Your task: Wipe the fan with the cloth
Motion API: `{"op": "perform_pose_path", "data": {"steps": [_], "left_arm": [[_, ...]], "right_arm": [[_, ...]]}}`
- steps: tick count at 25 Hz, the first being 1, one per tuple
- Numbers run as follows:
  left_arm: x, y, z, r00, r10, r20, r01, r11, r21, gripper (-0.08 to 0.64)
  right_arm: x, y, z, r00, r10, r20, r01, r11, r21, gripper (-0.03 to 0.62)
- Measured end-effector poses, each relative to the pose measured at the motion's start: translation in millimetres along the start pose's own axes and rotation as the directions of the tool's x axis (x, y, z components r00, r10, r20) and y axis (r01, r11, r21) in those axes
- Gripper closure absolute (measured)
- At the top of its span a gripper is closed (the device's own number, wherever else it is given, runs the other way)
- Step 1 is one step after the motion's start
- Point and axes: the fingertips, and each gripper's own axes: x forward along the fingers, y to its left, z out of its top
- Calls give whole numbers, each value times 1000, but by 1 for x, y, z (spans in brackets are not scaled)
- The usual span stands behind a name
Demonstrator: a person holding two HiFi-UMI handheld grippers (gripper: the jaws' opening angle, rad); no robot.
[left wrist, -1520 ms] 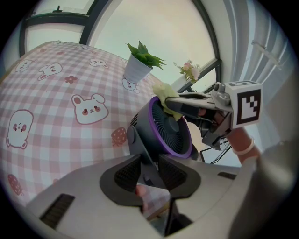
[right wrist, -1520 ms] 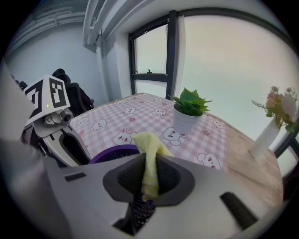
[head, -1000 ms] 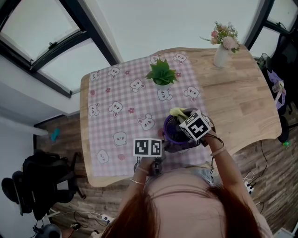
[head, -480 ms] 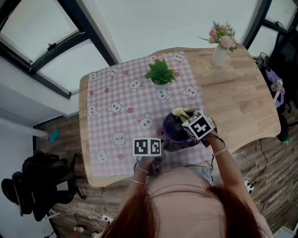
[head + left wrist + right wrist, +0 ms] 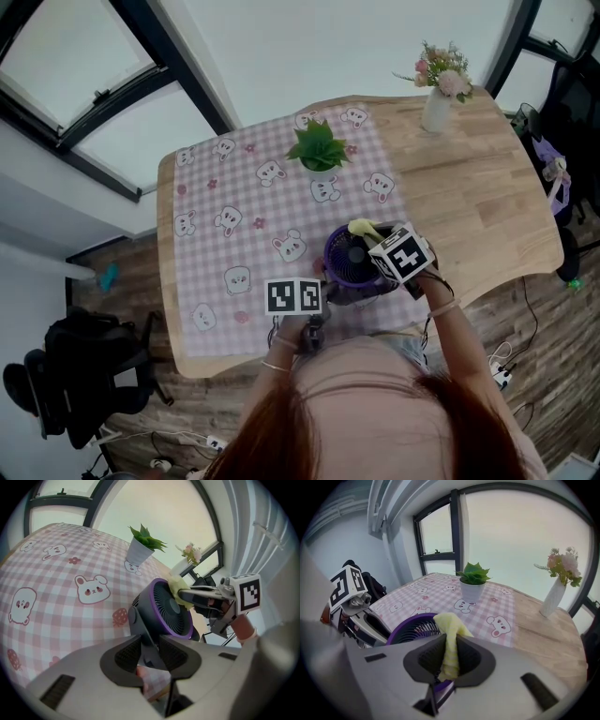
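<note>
Wiping looks to be under way: the fan [image 5: 345, 261] stands on the pink checked tablecloth [image 5: 234, 234] close to the near edge of the worktop [image 5: 478, 206], its purple-ringed grille tipped upward. The left gripper [image 5: 151, 653] has its jaws closed on the fan's dark stem, set fairly wide because the stem fills the gap, which steadies the fan. The right gripper [image 5: 449, 657] has its jaws pinched on the yellow cloth [image 5: 449, 625], and a loose fold stands up past the tips. That fold lies at the far part of the purple ring, touching it or just above it; which one cannot be told. Little of the fan seems covered as yet, judging by where the cloth sits. The next move probably calls for dragging the fold round the ring and across the grille with light pressure, while the left grip holds firm so the fan does not swivel or tip. Room is tightest toward the person, where the worktop edge runs just behind the base. The potted plant [image 5: 319, 150] stands well beyond the fan, the vase of flowers [image 5: 437, 98] is far off at the right corner, and bare tablecloth lies open to the left.
</note>
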Motion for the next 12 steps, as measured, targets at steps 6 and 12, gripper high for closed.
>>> {"op": "perform_pose_path", "data": {"steps": [6, 12], "left_arm": [[2, 0, 1, 1000, 0, 3, 0, 1000, -5, 445], [2, 0, 0, 1000, 0, 7, 0, 1000, -5, 445]], "right_arm": [[-3, -2, -6, 1000, 0, 8, 0, 1000, 26, 545], [-7, 0, -11, 1000, 2, 13, -3, 999, 48, 545]]}}
